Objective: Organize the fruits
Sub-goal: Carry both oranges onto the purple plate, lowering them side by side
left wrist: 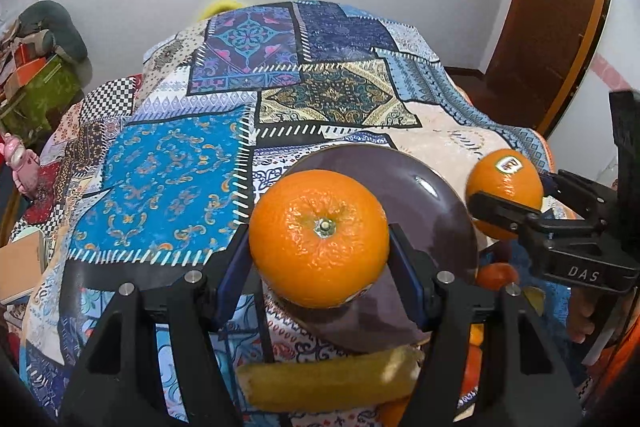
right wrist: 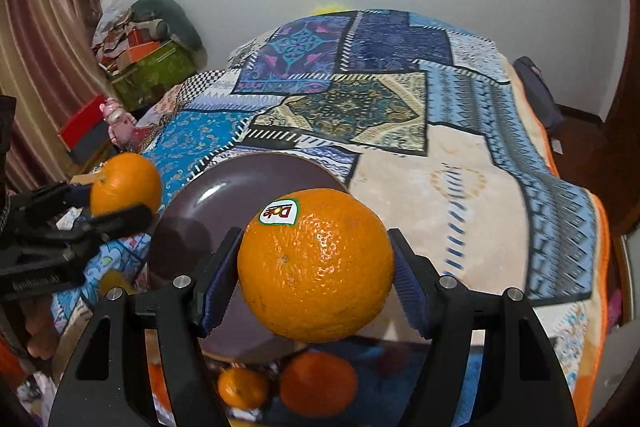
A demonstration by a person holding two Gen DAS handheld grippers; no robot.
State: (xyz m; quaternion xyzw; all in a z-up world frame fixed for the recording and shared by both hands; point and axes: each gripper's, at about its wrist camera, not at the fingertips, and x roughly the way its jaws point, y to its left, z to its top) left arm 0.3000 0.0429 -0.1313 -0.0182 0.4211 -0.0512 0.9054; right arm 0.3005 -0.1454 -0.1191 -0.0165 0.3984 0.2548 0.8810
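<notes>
My left gripper [left wrist: 319, 241] is shut on a large orange [left wrist: 316, 227], stem end facing the camera, held above the near rim of a dark brown plate [left wrist: 424, 187]. My right gripper [right wrist: 316, 247] is shut on a second orange [right wrist: 320, 279] that carries a Dole sticker; it hangs over the plate's [right wrist: 224, 199] right side. Each view shows the other gripper beside the plate: the right gripper [left wrist: 520, 197] with its stickered orange [left wrist: 502, 183], and the left gripper [right wrist: 106, 205] with its orange [right wrist: 124, 181]. The plate lies on a patchwork blanket and shows nothing on its bare parts.
A yellow banana [left wrist: 328, 381] lies below the left gripper. More round orange fruit [right wrist: 318, 383] and a smaller one [right wrist: 242, 387] sit by the plate's near edge. The blanket [right wrist: 460, 167] covers a bed. Boxes and bags [right wrist: 148, 67] pile up at the left wall; a wooden door [left wrist: 552, 27] stands right.
</notes>
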